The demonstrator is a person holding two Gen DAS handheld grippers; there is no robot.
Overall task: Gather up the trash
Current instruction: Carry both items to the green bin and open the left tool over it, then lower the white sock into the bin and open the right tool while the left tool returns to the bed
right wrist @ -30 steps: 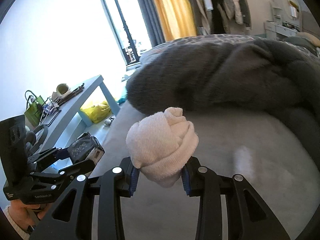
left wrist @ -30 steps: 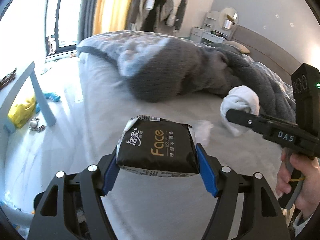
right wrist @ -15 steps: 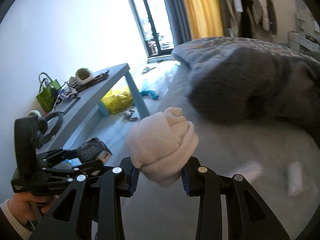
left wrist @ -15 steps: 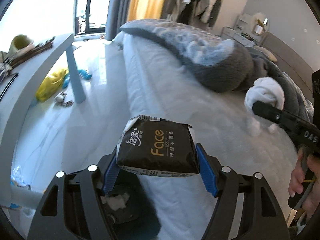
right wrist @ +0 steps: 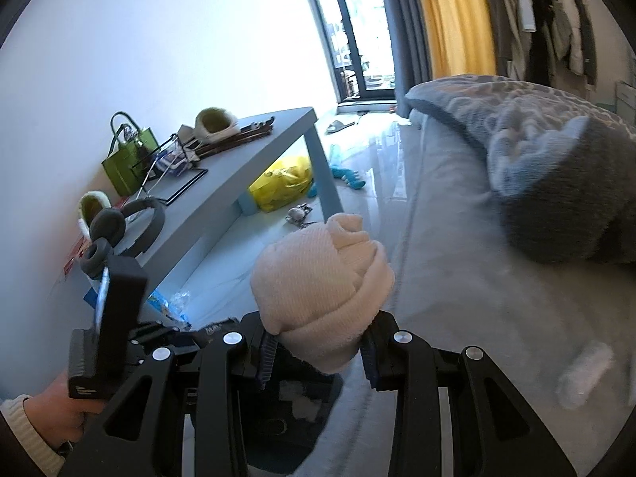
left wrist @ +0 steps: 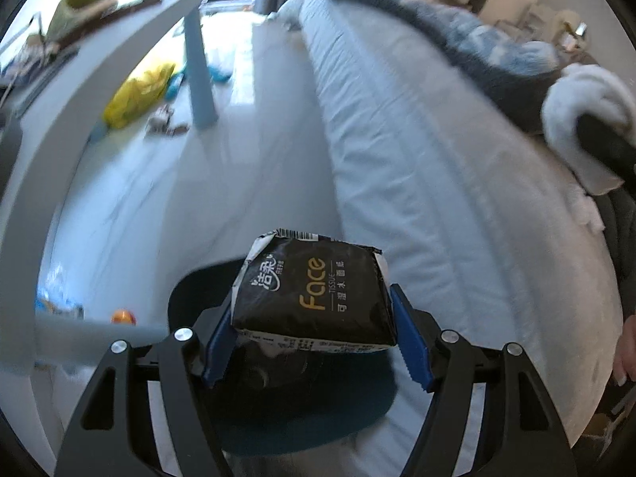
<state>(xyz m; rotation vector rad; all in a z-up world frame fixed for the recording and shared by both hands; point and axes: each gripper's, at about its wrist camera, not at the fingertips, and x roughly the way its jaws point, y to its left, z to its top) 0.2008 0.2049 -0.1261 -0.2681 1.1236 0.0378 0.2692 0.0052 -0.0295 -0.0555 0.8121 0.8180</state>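
**Both grippers loaded, held above the dark bin beside the bed**

My left gripper [left wrist: 314, 342] has its blue pads clamped on the two ends of a black facial-tissue pack [left wrist: 314, 298], the "Face" lettering turned toward my camera. Straight beneath the pack, at six o'clock in the left wrist view, sits a dark trash bin [left wrist: 278, 409] with some pale crumpled bits inside; the bin stands on the pale floor [left wrist: 131, 214] just beside the edge of the bed [left wrist: 417, 183].

My right gripper [right wrist: 318, 353] is closed on a cream rolled-up cloth bundle [right wrist: 322, 282], which bulges up and out above the fingertips. In the right wrist view the bin's dark opening [right wrist: 294, 409] shows below the fingers at six o'clock. The same bundle appears at about two o'clock in the left view [left wrist: 576, 119].

At ten o'clock from the right gripper stands a blue-grey side table [right wrist: 238, 175] bearing a green handbag [right wrist: 127, 163] and grey headphones [right wrist: 119, 230]. A yellow plastic bag [right wrist: 282, 187] lies on the floor under it. A grey fluffy blanket [right wrist: 556, 167] lies heaped on the bed at two o'clock.
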